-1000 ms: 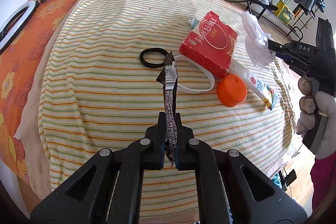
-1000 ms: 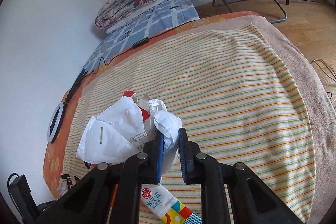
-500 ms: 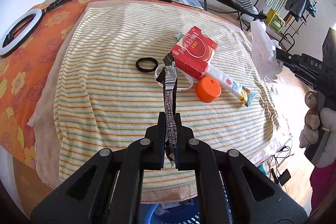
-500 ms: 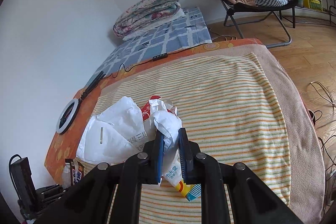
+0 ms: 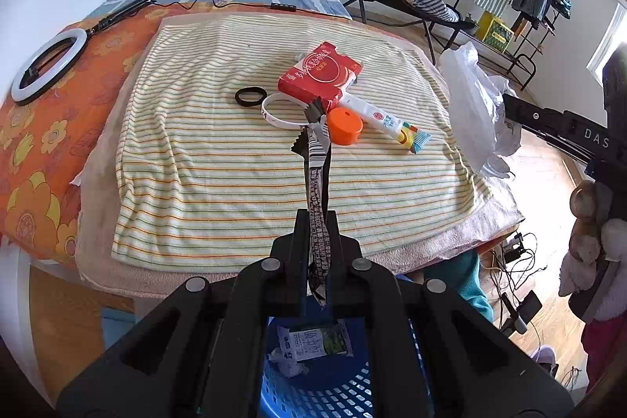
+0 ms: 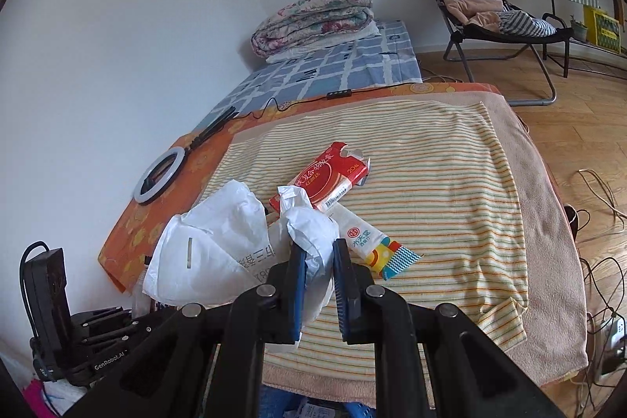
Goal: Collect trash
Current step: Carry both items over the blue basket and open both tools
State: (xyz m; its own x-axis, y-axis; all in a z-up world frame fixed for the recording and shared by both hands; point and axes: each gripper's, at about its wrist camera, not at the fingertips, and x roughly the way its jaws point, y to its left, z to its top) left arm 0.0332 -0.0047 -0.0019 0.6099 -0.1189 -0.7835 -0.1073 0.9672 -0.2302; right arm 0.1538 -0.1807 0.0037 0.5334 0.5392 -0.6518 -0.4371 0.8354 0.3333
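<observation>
Over the striped bed (image 5: 243, 159), the left tool (image 5: 318, 222) clenched a wrapper strip (image 5: 318, 183) above the blue basket (image 5: 325, 386), likely for dropping; the right tool (image 6: 318, 253) pinched a white plastic bag (image 6: 219, 245).

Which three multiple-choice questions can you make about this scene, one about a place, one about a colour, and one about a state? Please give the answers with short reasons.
1. Where is the blue basket?
A. On the striped cloth
B. On the floor below the left claw
C. On the folding chair

2. What colour is the round cap beside the red carton?
A. Orange
B. Green
C. Black

3. What is the state of the right claw?
A. Wide open, empty
B. Shut on the white plastic bag
C. Shut on the red carton

Answers:
1 B: the basket shows under the left claw, off the bed's edge.
2 A: the cap is plainly orange.
3 B: the white plastic bag is pinched between its fingers.
</observation>
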